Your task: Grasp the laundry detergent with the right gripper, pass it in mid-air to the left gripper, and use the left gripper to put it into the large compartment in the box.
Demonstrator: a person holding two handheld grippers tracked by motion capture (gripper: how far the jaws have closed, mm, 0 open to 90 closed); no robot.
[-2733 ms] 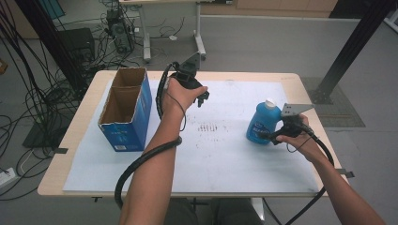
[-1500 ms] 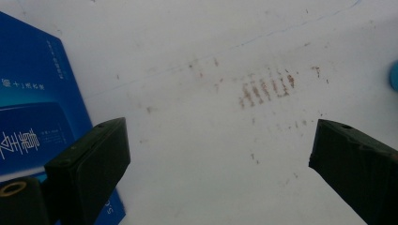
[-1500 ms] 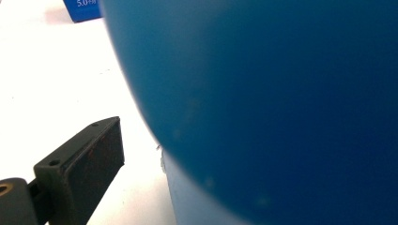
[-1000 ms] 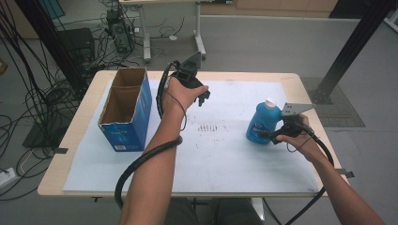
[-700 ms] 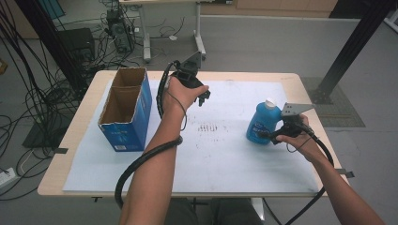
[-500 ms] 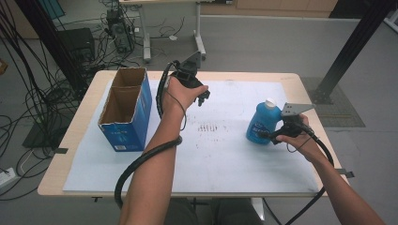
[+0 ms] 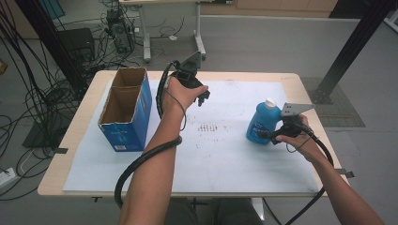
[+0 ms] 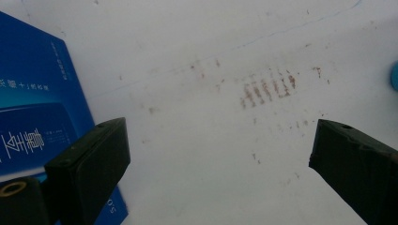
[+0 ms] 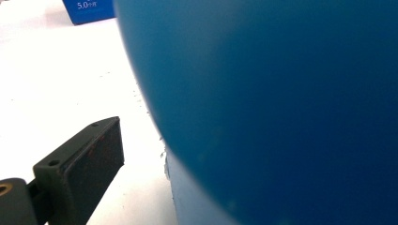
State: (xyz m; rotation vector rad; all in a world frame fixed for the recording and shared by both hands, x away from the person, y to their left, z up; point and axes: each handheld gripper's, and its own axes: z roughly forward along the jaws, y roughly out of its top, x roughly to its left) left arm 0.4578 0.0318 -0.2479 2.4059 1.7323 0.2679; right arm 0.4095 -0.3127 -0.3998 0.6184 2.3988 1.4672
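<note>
Nothing moves since earlier frames. We see upright bottle between our right gripper jaws, grip unclear; left gripper spread, empty, farther off.

Two forearms in from the bottom of the frame, a gripper in each hand.

The left forearm runs up the middle of the high view, its hand closed around the left gripper at upper centre; in the left gripper view its jaws stand wide apart. The right forearm enters at lower right, its hand holding the right gripper at mid right, jaws parted, one jaw showing at lower left of the right gripper view.
</note>
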